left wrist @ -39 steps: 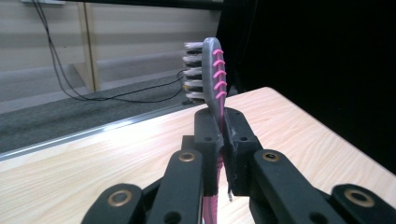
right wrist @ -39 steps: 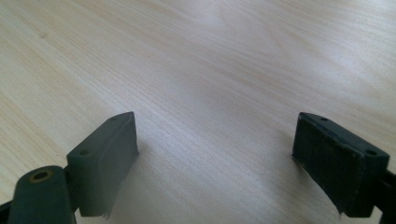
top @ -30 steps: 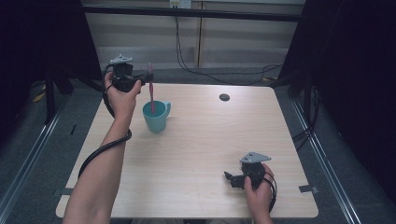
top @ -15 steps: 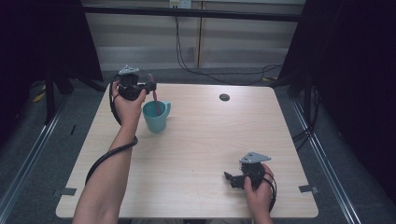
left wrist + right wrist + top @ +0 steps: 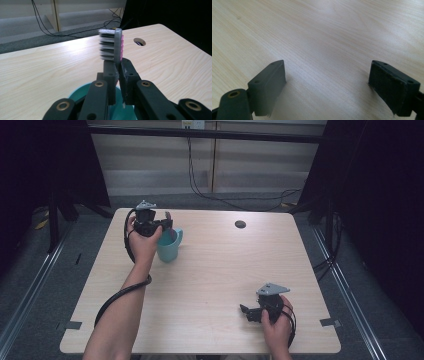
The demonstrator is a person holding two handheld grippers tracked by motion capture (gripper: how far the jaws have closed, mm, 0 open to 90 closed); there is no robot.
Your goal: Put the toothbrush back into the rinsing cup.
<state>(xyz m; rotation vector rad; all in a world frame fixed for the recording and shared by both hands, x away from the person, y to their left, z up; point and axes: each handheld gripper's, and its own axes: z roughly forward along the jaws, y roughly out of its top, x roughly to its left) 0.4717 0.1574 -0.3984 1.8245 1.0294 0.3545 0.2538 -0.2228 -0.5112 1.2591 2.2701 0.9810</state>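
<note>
Toothbrush lowered into the teal cup, grip not yet released

The left gripper (image 5: 159, 226) has come down from above the teal cup (image 5: 169, 246) at the far left of the table (image 5: 215, 270) and now sits right over its mouth; its jaws are clamped on the neck of the toothbrush (image 5: 112, 45), whose bristled head stands up above them while the cup rim (image 5: 77, 91) shows just below. The handle seems to be going into the cup, so letting go looks like the next step. The right gripper (image 5: 246, 312) rests unmoved near the front edge, jaws spread wide over bare wood and holding nothing.
</note>
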